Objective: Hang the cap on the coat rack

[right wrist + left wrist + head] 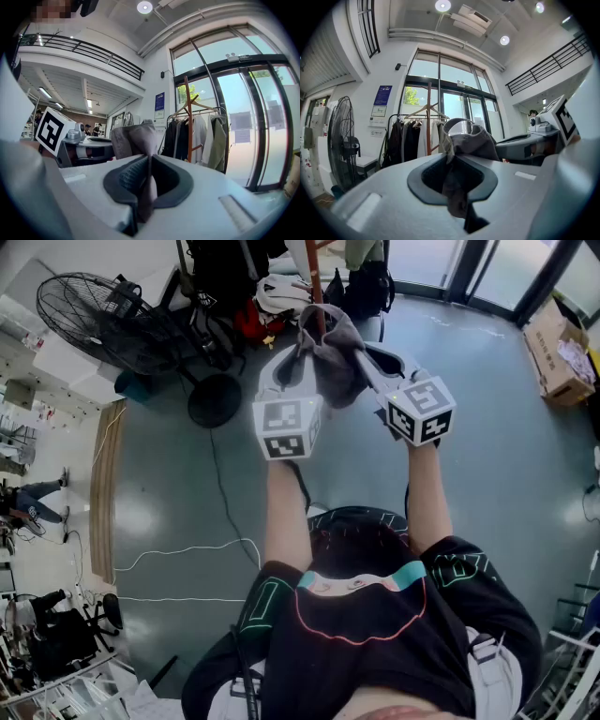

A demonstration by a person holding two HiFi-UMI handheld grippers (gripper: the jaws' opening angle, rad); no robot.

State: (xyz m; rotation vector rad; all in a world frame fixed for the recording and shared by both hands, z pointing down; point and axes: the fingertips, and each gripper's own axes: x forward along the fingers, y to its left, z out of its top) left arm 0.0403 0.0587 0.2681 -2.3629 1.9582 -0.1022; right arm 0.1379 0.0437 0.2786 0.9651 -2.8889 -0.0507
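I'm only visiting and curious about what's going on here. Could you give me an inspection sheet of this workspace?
Surface: grey floor; the work is done standing, in the air.
Job's things: grey cap held up between both tools; wooden coat rack ahead, cap not yet on it.
Clutter: bags near the rack's foot; cardboard box at right.
Grippers: left tool and right tool each shut on the cap's cloth.
Cables: white cable and black cable lie across the floor.
Surroundings: big fan at left, clothes on a rail, glass doors.
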